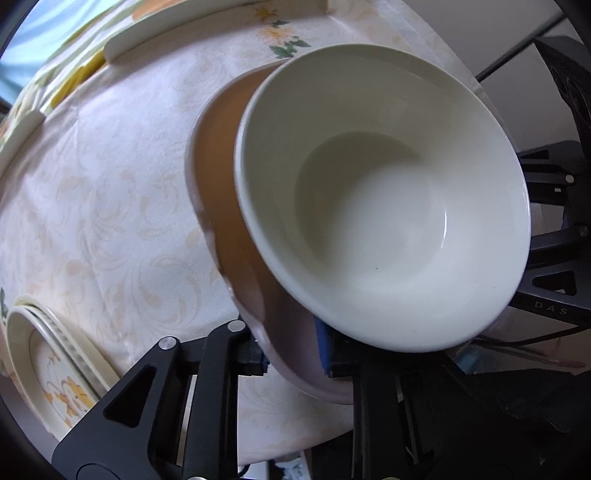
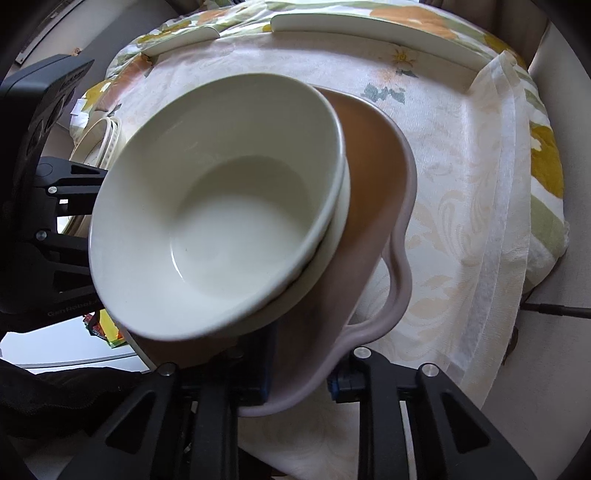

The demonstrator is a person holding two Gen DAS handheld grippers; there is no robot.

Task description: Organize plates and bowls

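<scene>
A cream bowl (image 1: 373, 206) sits nested in a second cream bowl (image 2: 334, 240), inside a pink bowl with a wavy rim and brown inside (image 1: 218, 206). The stack is tilted, held above the cloth-covered table. My left gripper (image 1: 295, 354) is shut on the pink bowl's rim. My right gripper (image 2: 301, 376) is shut on the pink bowl's rim (image 2: 399, 229) from the other side. The top cream bowl also shows in the right wrist view (image 2: 218, 210). The left gripper's body shows at the left of the right wrist view.
A cream patterned tablecloth (image 1: 96, 206) covers the table. A stack of cream plates with orange print (image 1: 55, 373) lies at the lower left in the left wrist view and shows in the right wrist view (image 2: 99, 136). Flat cream plates (image 2: 373, 33) lie at the far edge.
</scene>
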